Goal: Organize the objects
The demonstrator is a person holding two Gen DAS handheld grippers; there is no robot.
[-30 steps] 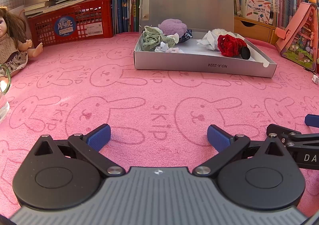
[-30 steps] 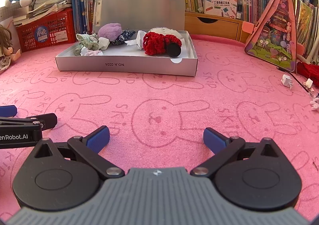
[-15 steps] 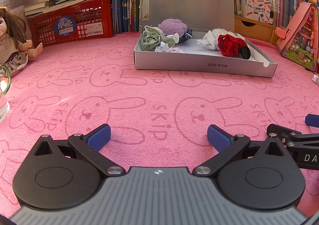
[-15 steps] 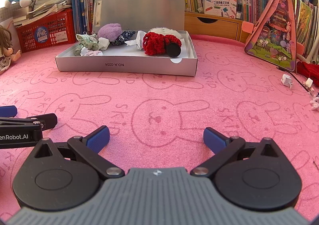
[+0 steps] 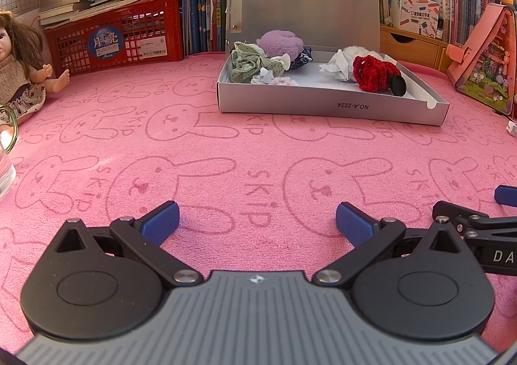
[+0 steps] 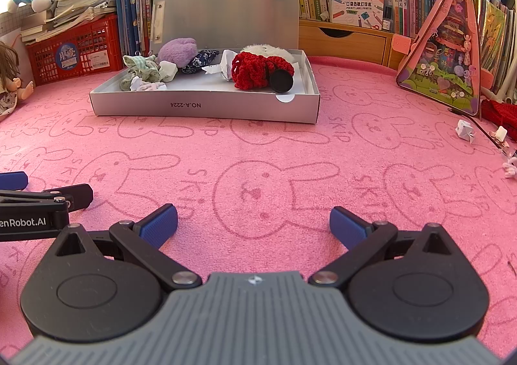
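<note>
A grey open box with its lid up stands at the back of the pink rabbit-print mat. It holds a purple plush, green cloth, crumpled paper, a red knitted piece and a black disc. My left gripper is open and empty, low over the mat, well short of the box. My right gripper is open and empty beside it. Small paper scraps lie at the far right.
A red basket of books and a doll are at the back left. A glass is at the left edge. A pink toy house stands at the right. Bookshelves line the back.
</note>
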